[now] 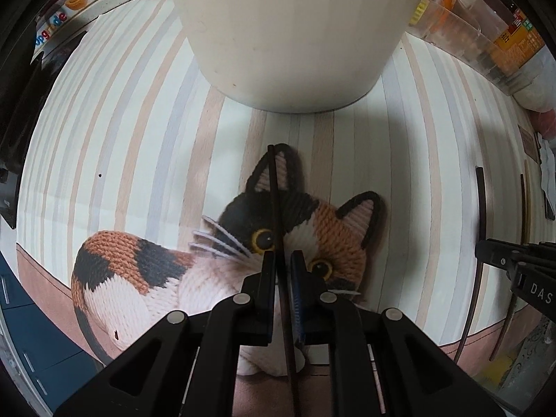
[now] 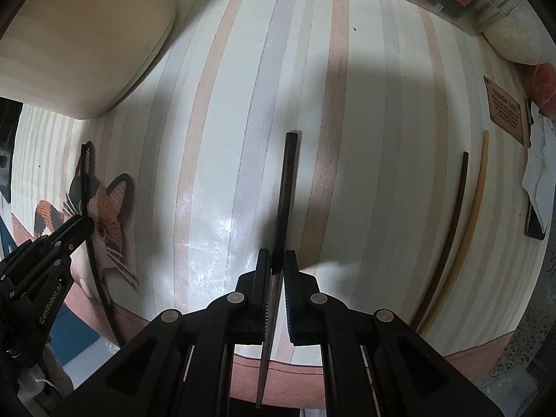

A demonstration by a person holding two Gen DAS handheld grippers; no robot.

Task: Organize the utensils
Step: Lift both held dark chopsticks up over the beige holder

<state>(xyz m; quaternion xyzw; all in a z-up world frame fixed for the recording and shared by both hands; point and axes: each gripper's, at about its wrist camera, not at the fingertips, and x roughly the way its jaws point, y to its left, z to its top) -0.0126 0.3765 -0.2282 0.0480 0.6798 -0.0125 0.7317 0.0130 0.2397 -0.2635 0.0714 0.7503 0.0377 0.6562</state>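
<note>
I am pinching a thin dark chopstick (image 1: 276, 205) in my left gripper (image 1: 282, 260), jaws nearly shut on it, above the knitted-looking cat print (image 1: 312, 222) on the striped mat (image 1: 121, 121). My right gripper (image 2: 277, 260) is clamping a dark wooden chopstick (image 2: 286, 187). Beyond, a smooth cream holder (image 1: 288, 27) is standing. Two loose chopsticks, one dark (image 2: 451, 215) and one pale (image 2: 476, 194), are lying to the right.

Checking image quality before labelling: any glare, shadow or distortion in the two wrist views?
Right wrist: glare patch on the striped mat, broad soft shadow over its centre, behind the dark chopstick. Left wrist: the cream container casts a shadow below its base. Both: strong fisheye bending, dark corners.
</note>
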